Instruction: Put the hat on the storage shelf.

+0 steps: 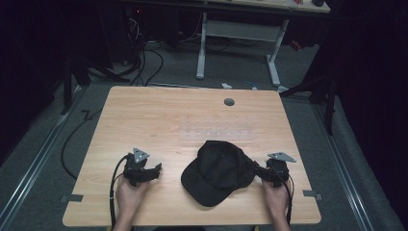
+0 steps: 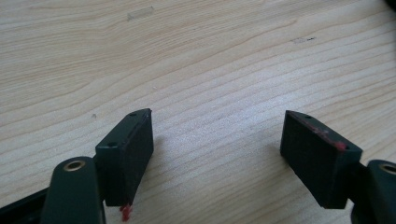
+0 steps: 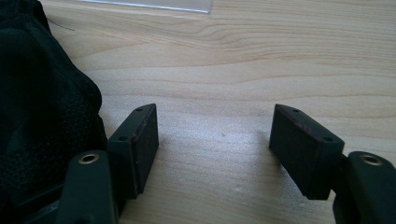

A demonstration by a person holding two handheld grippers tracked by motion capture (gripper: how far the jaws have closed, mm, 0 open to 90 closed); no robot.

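Observation:
A black baseball cap (image 1: 219, 171) lies on the wooden table (image 1: 159, 110) near its front edge, brim toward the person. My left gripper (image 1: 155, 170) rests low over the table to the left of the cap, a gap apart from it. In the left gripper view its jaws stand open (image 2: 217, 140) with bare wood between them. My right gripper (image 1: 258, 169) sits at the cap's right side. In the right gripper view it is open (image 3: 215, 135) with nothing between its jaws, and the cap's fabric (image 3: 42, 116) lies just outside its left finger (image 3: 140, 140).
A grey cable hole (image 1: 229, 102) sits near the table's far edge. A clear strip (image 1: 216, 130) lies flat on the wood behind the cap. Beyond the table stand a white-legged desk (image 1: 240, 29) and floor cables (image 1: 144, 62).

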